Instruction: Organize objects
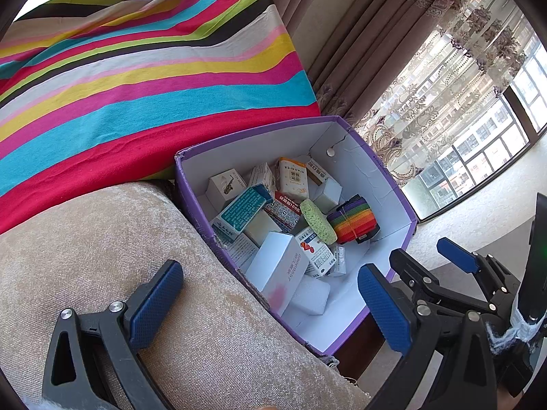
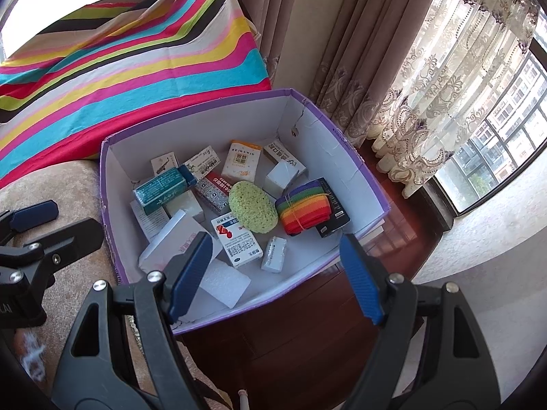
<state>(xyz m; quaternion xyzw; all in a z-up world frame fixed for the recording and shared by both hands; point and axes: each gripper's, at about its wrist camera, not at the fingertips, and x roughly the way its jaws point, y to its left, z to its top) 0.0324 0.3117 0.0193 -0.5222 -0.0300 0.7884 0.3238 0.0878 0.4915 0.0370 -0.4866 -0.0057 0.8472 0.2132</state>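
Observation:
A purple box [image 1: 191, 184] [image 2: 109, 184] with a white inside sits beside a beige sofa arm. It holds several small cartons, a green sponge [image 1: 318, 220] [image 2: 252, 210], a rainbow strap roll [image 1: 352, 220] [image 2: 302, 210], a teal carton [image 1: 241, 212] [image 2: 160, 191] and white foam blocks [image 1: 309, 295] [image 2: 224, 282]. My left gripper [image 1: 270, 305] is open and empty, over the box's near left edge. My right gripper [image 2: 277, 276] is open and empty, over the box's near edge; it also shows in the left wrist view [image 1: 424, 259].
A striped, many-coloured cloth [image 1: 136, 78] [image 2: 130, 68] covers the sofa behind the box. The beige sofa arm [image 1: 102, 239] [image 2: 51, 184] lies left of the box. Dark wooden floor [image 2: 307, 335], curtains [image 2: 393, 68] and a window [image 1: 478, 136] are on the right.

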